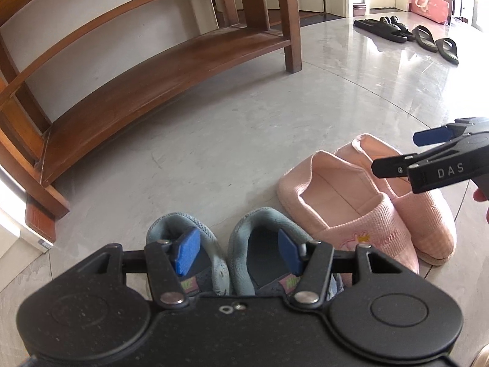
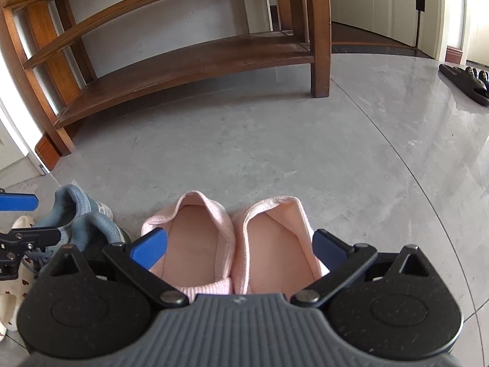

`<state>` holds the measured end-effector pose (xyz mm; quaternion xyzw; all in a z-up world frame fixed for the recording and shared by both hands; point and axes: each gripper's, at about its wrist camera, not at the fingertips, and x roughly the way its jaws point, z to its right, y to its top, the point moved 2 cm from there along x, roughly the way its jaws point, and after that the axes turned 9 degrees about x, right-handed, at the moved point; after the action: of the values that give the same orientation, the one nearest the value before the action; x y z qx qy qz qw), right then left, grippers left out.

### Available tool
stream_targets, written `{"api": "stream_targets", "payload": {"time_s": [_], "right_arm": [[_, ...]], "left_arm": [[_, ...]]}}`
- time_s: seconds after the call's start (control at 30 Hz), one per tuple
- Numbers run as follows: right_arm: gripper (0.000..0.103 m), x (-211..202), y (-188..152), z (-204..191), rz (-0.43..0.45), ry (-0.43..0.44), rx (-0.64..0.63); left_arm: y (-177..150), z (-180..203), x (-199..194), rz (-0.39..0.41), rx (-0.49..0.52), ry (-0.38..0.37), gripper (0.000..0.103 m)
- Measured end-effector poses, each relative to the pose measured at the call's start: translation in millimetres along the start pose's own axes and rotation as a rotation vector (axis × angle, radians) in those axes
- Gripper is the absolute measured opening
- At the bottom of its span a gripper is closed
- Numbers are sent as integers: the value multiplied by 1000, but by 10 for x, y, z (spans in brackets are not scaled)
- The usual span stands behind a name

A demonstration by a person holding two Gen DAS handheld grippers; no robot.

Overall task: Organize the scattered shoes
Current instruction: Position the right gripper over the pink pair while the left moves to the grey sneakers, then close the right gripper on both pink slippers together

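A pair of blue sneakers (image 1: pixel 220 253) stands on the grey floor under my left gripper (image 1: pixel 237 252). Its blue pads sit one inside each shoe opening, pressing the two inner walls together. A pair of pink slippers (image 1: pixel 360 202) lies to the right, also in the right wrist view (image 2: pixel 232 244). My right gripper (image 2: pixel 235 250) spans both slippers, pads against their outer sides; it shows in the left wrist view (image 1: pixel 397 153). The sneakers (image 2: pixel 82 223) and the left gripper (image 2: pixel 18 217) show at the left of the right wrist view.
A wooden shoe rack (image 1: pixel 171 58) with bare shelves stands ahead, also in the right wrist view (image 2: pixel 189 61). Black sandals (image 1: pixel 406 35) lie far right on the floor. A pink bag (image 1: pixel 429 4) stands behind them. A white patterned slipper (image 2: pixel 12 287) lies at the left edge.
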<state>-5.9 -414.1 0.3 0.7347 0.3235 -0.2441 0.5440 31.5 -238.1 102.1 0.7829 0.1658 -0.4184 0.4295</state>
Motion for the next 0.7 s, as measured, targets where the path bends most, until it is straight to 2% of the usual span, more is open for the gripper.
{"api": "stream_targets", "payload": {"time_s": [0.2, 0.3, 0.43, 0.57, 0.63, 0.7], "right_arm": [[102, -48, -30, 16, -1, -16, 25], [102, -93, -34, 23, 0, -42, 14], [102, -193, -47, 24, 22, -58, -22], [100, -192, -99, 59, -5, -23, -19], [87, -142, -125, 26, -21, -9, -41], [68, -93, -151, -7, -37, 5, -63]], "left_arm": [[54, 24, -19, 22, 69, -5, 57], [44, -49, -97, 34, 127, -35, 57], [-150, -234, -326, 60, 192, -83, 57], [-408, -352, -467, 35, 174, -114, 57], [-541, -354, -478, 25, 141, -122, 57], [-591, -278, -435, 7, 160, -151, 57]]}}
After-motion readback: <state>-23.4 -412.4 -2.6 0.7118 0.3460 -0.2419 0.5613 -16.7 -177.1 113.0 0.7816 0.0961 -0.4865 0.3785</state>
